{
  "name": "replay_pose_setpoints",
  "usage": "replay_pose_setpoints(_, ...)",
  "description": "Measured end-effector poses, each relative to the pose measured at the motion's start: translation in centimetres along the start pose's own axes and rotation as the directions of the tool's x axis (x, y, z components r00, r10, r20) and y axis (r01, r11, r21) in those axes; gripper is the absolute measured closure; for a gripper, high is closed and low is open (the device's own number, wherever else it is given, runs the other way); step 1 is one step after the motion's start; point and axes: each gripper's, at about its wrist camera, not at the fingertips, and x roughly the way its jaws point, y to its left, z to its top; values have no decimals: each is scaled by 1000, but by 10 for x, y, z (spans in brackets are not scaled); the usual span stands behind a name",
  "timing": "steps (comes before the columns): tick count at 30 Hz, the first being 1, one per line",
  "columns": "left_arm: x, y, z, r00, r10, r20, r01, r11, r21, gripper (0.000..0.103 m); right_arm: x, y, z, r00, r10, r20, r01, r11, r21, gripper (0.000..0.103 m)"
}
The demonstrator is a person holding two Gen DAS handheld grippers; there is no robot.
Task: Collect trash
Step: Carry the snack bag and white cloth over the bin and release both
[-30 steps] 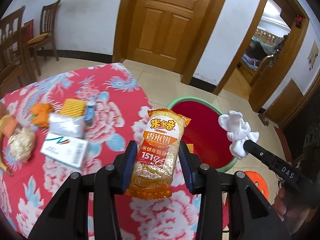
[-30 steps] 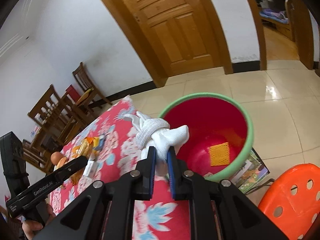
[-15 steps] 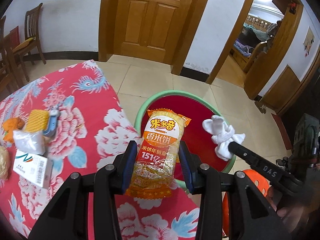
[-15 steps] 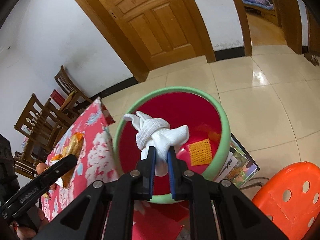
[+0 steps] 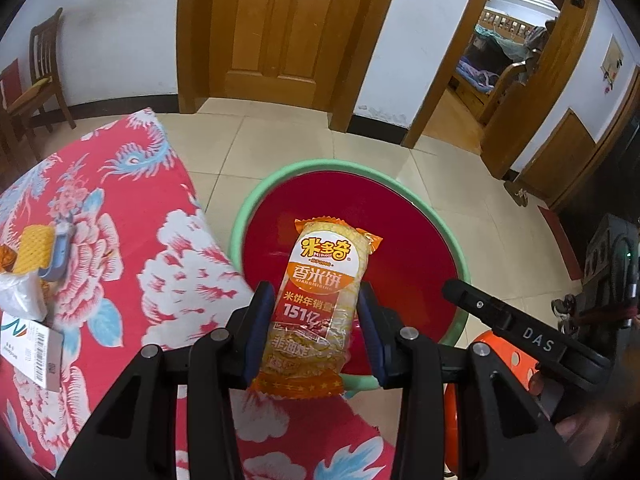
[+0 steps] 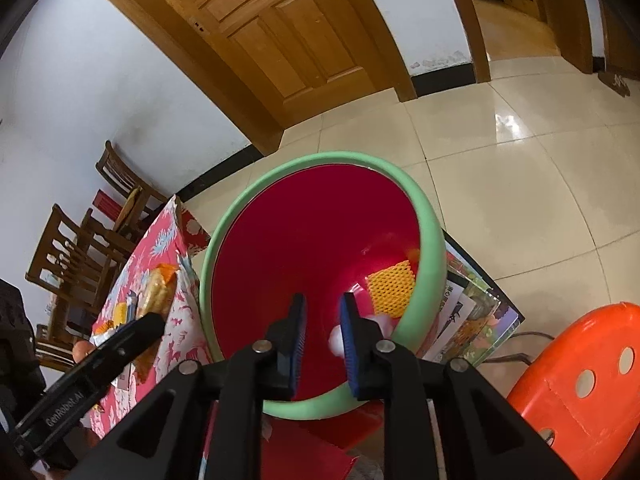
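My left gripper (image 5: 316, 294) is shut on an orange rice cracker packet (image 5: 326, 276), held upright over the mouth of the red bin with a green rim (image 5: 280, 178). My right gripper (image 6: 322, 308) hangs above the same bin (image 6: 320, 160). Its jaws are opening and nothing is between them. A white wad of cloth (image 6: 336, 338) lies down in the bin, just behind the right finger, beside a yellow mesh piece (image 6: 390, 288). One finger (image 5: 500, 316) of the right gripper shows at the right of the left wrist view.
A table with a red floral cloth (image 5: 120, 240) stands left of the bin and carries a yellow mesh piece (image 5: 36, 248), a clear bag (image 5: 20, 296) and a white box (image 5: 28, 344). An orange stool (image 6: 580, 368) and magazines (image 6: 468, 308) sit right of the bin. Wooden chairs (image 6: 80, 248) stand behind the table.
Both grippers have moved off the table edge and down over the bin. The right jaws have parted and the white wad has dropped into the bin.
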Motion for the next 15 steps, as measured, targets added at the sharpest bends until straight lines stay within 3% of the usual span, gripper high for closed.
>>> replay_pose_setpoints(10, 22, -13, 2, 999, -11, -36, 12, 1000, 20, 60, -13, -4, 3, 1000, -1, 29, 1, 1000, 16, 77)
replay_pose_setpoints(13, 23, -13, 2, 999, -8, -40, 8, 1000, 5, 44, -16, -4, 2, 999, -5, 33, 5, 1000, 18, 75)
replay_pose_setpoints(15, 20, -13, 1, 999, -5, -34, 5, 1000, 4, 43, -19, -4, 2, 999, -4, 35, 4, 1000, 18, 73)
